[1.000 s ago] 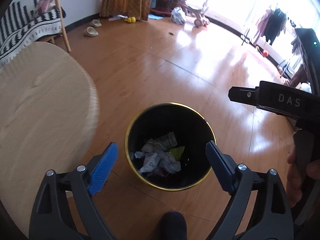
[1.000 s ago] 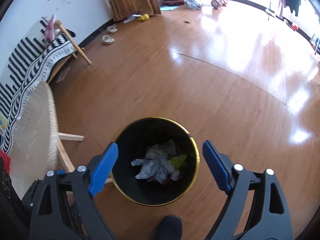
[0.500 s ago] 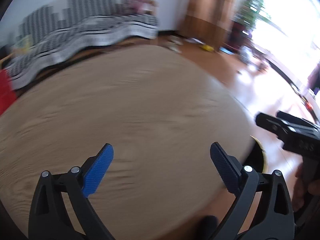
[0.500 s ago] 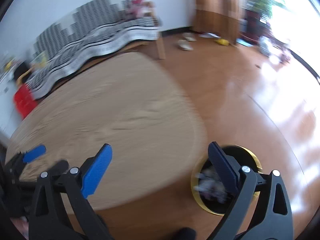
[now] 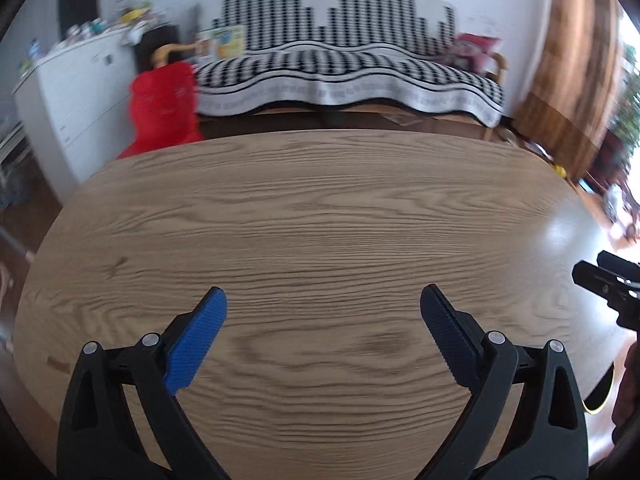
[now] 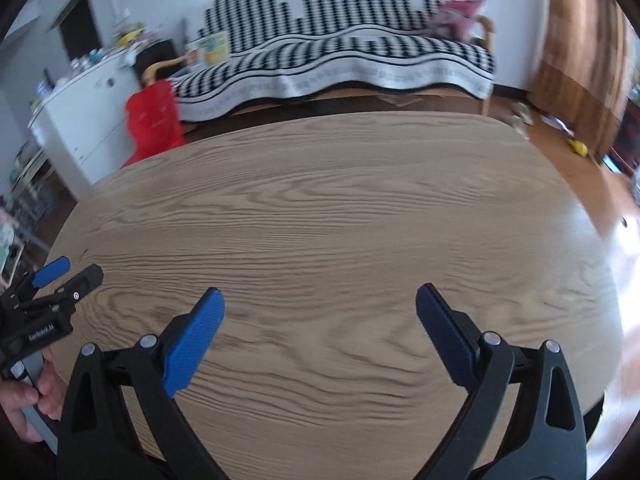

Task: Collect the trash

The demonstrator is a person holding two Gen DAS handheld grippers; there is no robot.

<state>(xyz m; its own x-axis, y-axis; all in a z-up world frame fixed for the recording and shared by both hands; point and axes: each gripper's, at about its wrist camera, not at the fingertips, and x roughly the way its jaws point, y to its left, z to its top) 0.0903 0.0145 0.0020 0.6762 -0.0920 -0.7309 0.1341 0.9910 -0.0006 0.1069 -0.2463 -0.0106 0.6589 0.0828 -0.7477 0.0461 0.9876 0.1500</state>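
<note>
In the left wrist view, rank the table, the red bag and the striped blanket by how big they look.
1. Table, fills most of the view, though it's nearest.
2. Blanket.
3. Red bag.

L gripper (image 5: 323, 334): jaws wide apart, nothing between the blue pads (image 5: 196, 340), pointing toward 12 o'clock, held level. In the R cam it shows at 9 o'clock, gripped by the left hand (image 6: 28, 400) at 8 o'clock, fingers wrapped on the handle.

R gripper (image 6: 320, 332): jaws also wide, nothing held, aimed at 12 o'clock. In the L cam its black tip sits at 3 o'clock, w/ part of the right hand (image 5: 630, 384) at 4 o'clock. Both grippers side by side, well apart.
</note>
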